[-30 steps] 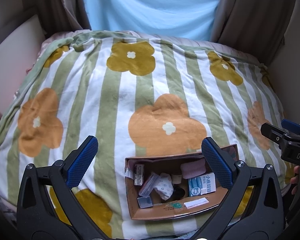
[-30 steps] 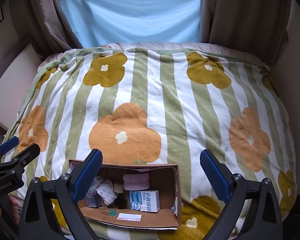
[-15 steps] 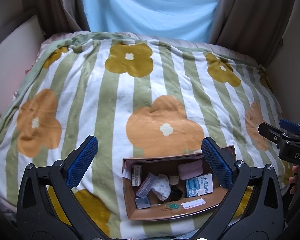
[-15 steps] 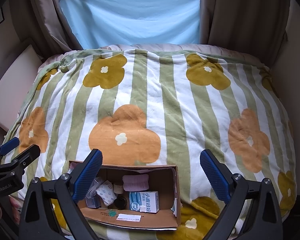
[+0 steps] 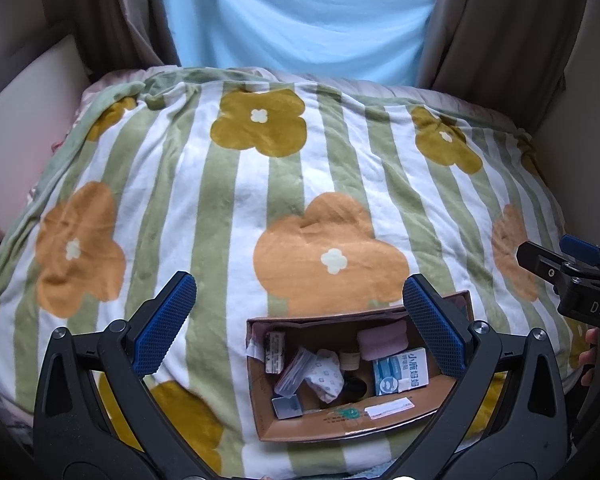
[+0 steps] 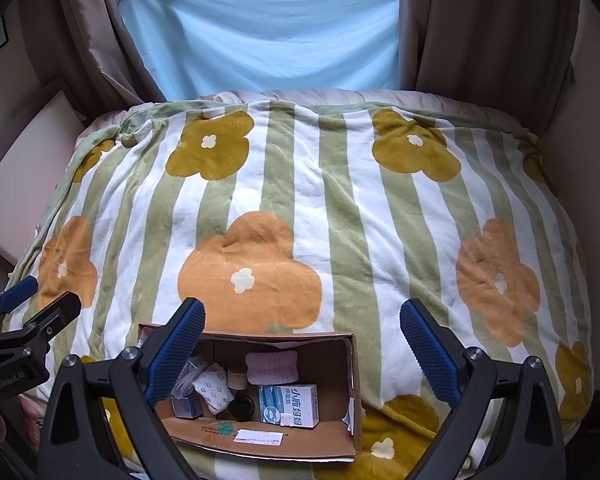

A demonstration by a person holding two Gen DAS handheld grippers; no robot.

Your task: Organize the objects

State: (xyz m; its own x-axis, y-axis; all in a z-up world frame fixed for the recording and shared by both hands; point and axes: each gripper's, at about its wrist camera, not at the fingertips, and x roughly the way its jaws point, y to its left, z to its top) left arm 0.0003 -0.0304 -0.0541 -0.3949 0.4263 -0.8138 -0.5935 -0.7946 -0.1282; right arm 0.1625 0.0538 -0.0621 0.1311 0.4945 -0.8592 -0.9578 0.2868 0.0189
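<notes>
An open cardboard box (image 5: 340,426) (image 6: 260,446) sits on the near edge of a flowered blanket. It holds a blue and white carton (image 5: 400,370) (image 6: 288,400), a pink pad (image 5: 382,342) (image 6: 272,366), a white patterned packet (image 5: 326,374) (image 6: 212,388), a small dark jar (image 6: 242,404) and other small items. My left gripper (image 5: 300,320) is open and empty above the box. My right gripper (image 6: 300,340) is open and empty above the box's right side. Each gripper shows at the edge of the other's view.
The striped blanket with orange and mustard flowers (image 5: 300,184) (image 6: 340,208) covers the whole bed. A light blue sheet (image 6: 268,28) hangs at the window behind, between brown curtains (image 6: 480,28). A pale padded panel (image 5: 16,128) lines the left side.
Both views have shifted slightly; the box sits a little lower and further left in the left wrist view. Both grippers stay open and empty.
</notes>
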